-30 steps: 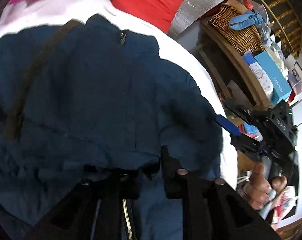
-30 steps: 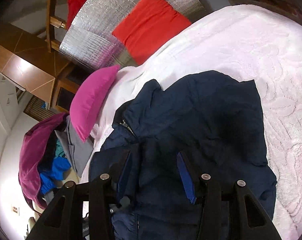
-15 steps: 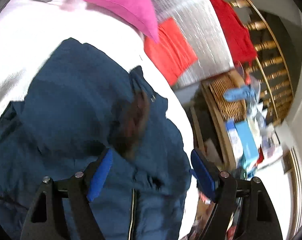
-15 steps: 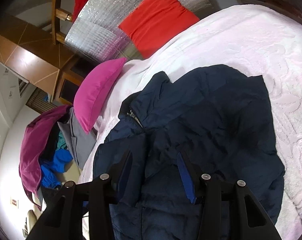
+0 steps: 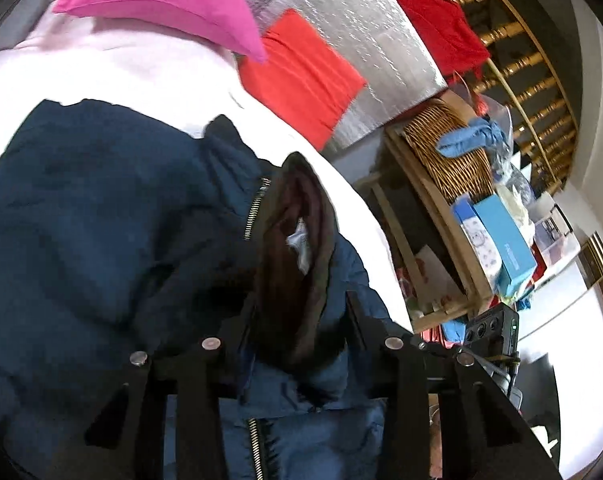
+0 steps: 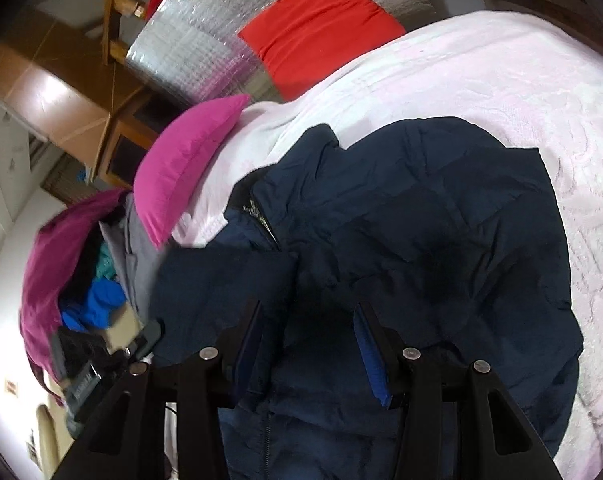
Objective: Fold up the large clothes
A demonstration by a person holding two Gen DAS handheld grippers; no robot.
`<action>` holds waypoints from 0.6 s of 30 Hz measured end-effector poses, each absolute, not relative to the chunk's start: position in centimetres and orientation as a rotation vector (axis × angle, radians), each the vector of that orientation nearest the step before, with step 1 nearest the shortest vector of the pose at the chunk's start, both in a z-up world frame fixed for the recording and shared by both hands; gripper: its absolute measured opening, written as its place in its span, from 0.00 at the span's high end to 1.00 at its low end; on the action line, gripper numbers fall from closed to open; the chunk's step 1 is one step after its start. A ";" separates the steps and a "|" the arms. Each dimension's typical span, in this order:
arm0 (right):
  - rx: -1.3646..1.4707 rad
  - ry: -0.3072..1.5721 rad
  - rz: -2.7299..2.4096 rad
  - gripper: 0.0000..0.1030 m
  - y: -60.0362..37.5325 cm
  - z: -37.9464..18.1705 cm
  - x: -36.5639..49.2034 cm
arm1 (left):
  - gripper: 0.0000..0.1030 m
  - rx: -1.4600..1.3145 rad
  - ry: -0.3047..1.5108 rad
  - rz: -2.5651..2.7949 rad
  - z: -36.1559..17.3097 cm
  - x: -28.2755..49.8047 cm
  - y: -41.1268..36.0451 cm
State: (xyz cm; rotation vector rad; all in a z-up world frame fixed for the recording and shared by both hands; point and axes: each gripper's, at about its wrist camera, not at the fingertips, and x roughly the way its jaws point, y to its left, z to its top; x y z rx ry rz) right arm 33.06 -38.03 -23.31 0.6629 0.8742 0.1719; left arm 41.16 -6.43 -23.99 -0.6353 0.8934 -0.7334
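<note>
A large navy padded jacket (image 6: 421,220) lies partly folded on a pale pink bedspread (image 6: 521,92). In the left wrist view the jacket (image 5: 101,220) shows its zip and its dark brown collar lining (image 5: 293,272), which bulges up between the fingers. My left gripper (image 5: 297,328) is open with jacket fabric between its fingers. My right gripper (image 6: 309,340) is open just over the jacket's near part, with fabric between the blue pads. The other gripper's body shows at the left edge of the right wrist view (image 6: 101,364).
A magenta pillow (image 6: 181,160) and a red cushion (image 6: 321,28) lie at the head of the bed by a silver foil sheet (image 5: 361,40). A pile of clothes (image 6: 73,272) sits left of the bed. A wooden shelf with a wicker basket (image 5: 449,152) and boxes stands on the right.
My left gripper let go of the jacket, opened, and now sits over the collar with fabric between its fingers. The right gripper stayed open and shifted slightly along the jacket.
</note>
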 end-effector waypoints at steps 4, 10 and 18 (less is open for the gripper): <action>0.438 0.879 0.231 0.47 -35.2 -22.3 32.5 | 0.75 -0.645 0.875 -0.760 -23.5 41.3 -7.1; 0.088 0.871 0.366 0.31 -29.1 -22.0 30.7 | 0.73 -0.644 0.840 -0.940 -20.4 40.5 -8.7; 0.167 0.950 0.318 0.31 -32.8 -23.4 31.1 | 0.37 -0.581 0.774 -1.009 -18.0 39.2 -9.6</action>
